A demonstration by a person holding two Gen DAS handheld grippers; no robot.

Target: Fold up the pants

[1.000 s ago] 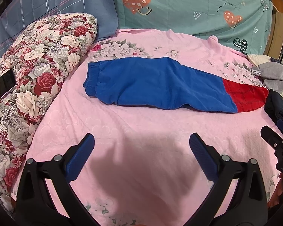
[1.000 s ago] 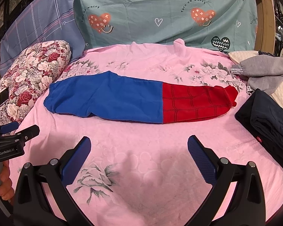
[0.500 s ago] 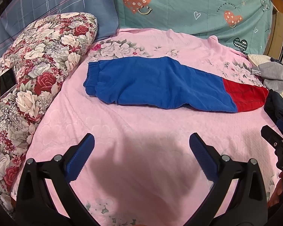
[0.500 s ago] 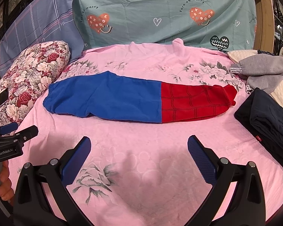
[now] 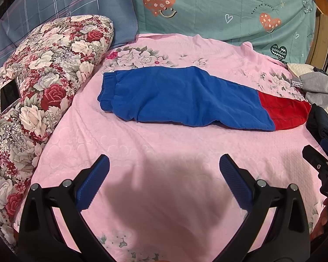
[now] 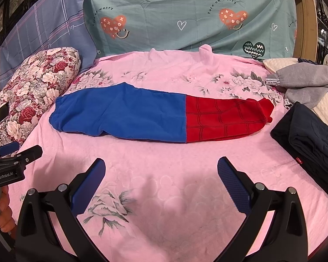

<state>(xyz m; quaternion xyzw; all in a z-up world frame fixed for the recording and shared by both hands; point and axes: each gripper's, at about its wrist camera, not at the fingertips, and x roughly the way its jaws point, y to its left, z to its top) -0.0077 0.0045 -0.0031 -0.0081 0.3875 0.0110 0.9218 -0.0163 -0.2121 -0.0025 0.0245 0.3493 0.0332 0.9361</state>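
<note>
Blue-and-red fleece pants (image 6: 155, 118) lay lengthwise across the pink bed (image 6: 164, 185) | left gripper (image 5: 164, 183) nearer blue end, right gripper (image 6: 160, 181) nearer red end | both released, empty, short of them

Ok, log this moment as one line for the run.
left gripper: open, empty | right gripper: open, empty | blue-and-red pants: flat on pink bedsheet, lengthwise-folded, untouched | both grippers short of pants

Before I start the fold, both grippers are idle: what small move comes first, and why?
Probably bring the right gripper forward to the red end of the pants. Both grippers hover open, holding nothing, short of the pants, which lie full length across the bed.
</note>
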